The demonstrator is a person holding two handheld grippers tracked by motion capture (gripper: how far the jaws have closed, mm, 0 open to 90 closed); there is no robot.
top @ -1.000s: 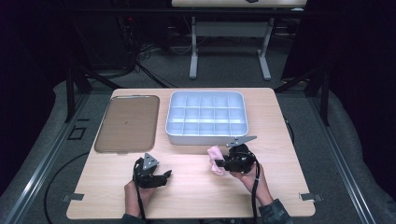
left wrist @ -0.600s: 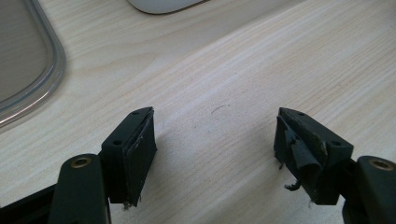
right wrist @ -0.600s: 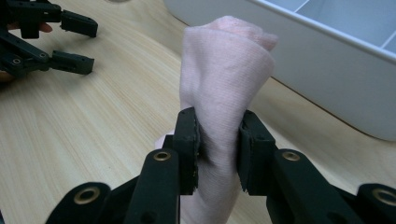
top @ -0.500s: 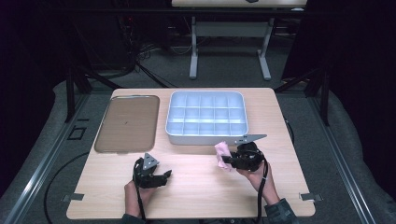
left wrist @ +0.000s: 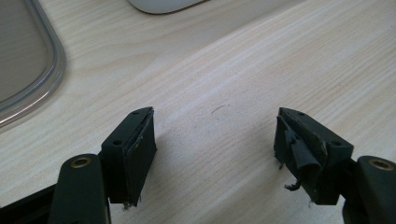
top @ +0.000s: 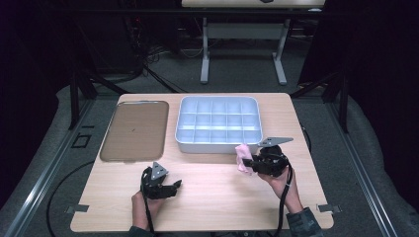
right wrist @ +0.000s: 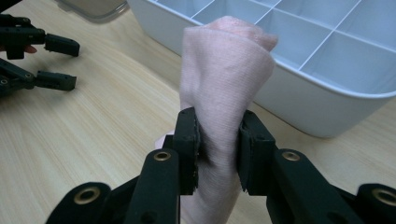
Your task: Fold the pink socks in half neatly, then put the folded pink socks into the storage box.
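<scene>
Since a second earlier, the right tool [top: 248, 164] had carried the pink cloth [top: 242, 156] rightward and a little away from the person, toward the near rim of the white divided tray [top: 218, 146], while the left tool [top: 174, 186] had kept its place on the desk [top: 217, 197].

From the right gripper view, the right tool [right wrist: 218, 154] was clenched on the pink cloth [right wrist: 224, 79], both pads pressing into its lower part. The cloth stood as a bunched, roughly upright roll, its long axis running up from between the pads, its top folded over and rounded. It looked soft, thin and pale, with a fine knit grain.

The tray [right wrist: 303, 100] lay straight beyond the cloth, its near wall just beside it and its compartments opening behind that wall. The right hand was much the nearer to the tray; any placing would probably call for lifting the cloth over that wall.

The left tool [left wrist: 215, 149] stood released, nothing between its pads, above bare wood near the clear lid [top: 134, 129].
</scene>
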